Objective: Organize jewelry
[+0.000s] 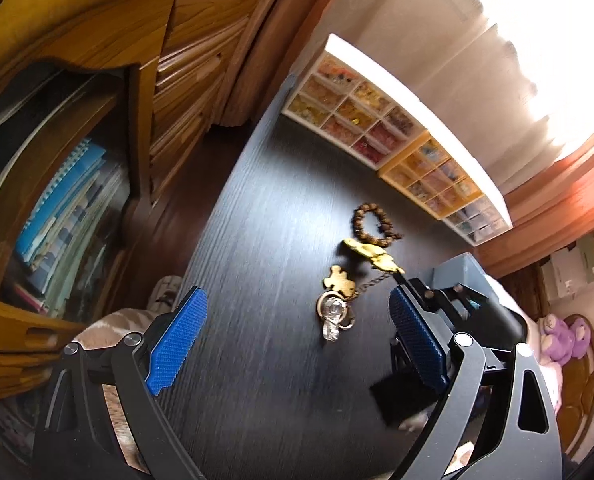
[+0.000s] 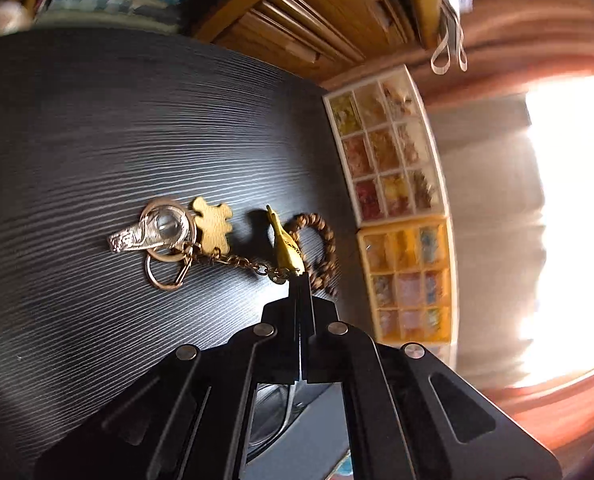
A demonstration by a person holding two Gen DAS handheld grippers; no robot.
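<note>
While the right hand-held gripper [image 2: 299,280] pinches the gold charm [image 2: 285,244] of the keychain [image 2: 201,248] trailing on the dark surface [image 2: 97,120], the left hand-held gripper [image 1: 297,344] hovers released — next, probably lifting the piece clear of the bead bracelet [image 2: 317,248].

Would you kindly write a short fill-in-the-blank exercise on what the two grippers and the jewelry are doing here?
1. The right gripper is shut on the ____ charm of the keychain.
2. The left gripper has its blue pads ____.
3. The beaded bracelet lies on the ____ table.

Missing words: gold; open; dark
</note>
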